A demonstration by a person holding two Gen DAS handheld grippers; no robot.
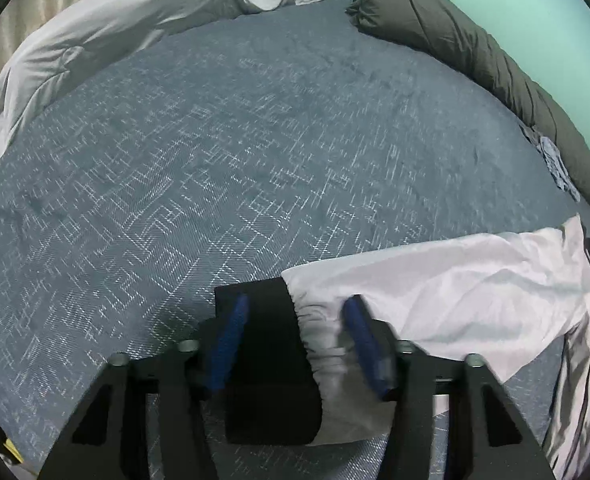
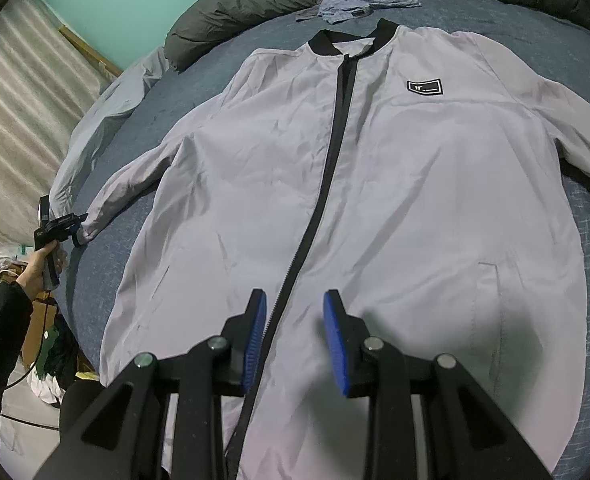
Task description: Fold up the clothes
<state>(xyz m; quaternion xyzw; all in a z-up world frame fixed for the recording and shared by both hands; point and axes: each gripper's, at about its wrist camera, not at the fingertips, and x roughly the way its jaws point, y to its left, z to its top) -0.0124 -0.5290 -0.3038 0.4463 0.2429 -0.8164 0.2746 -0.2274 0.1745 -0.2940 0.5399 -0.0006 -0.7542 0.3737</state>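
Note:
A pale grey zip jacket (image 2: pixel 395 184) with a black collar and black zipper lies face up and spread flat on the blue bed cover (image 1: pixel 255 140). Its sleeve (image 1: pixel 455 292) stretches out sideways and ends in a black cuff (image 1: pixel 271 360). My left gripper (image 1: pixel 297 300) stands over that cuff, which lies between the blue pads with gathered fabric beside the right pad; the jaws are apart. The right wrist view shows the left gripper (image 2: pixel 71 222) at the sleeve end, held by a hand (image 2: pixel 41 268). My right gripper (image 2: pixel 294 296) hovers open over the jacket's lower front, straddling the zipper.
A rolled grey-green duvet (image 2: pixel 255 4) lines the head of the bed, with a crumpled blue garment (image 2: pixel 359 4) in front of it. A light grey blanket (image 1: pixel 135 20) is heaped along the bed's far side. Curtains and floor clutter (image 2: pixel 47 360) lie beyond the bed edge.

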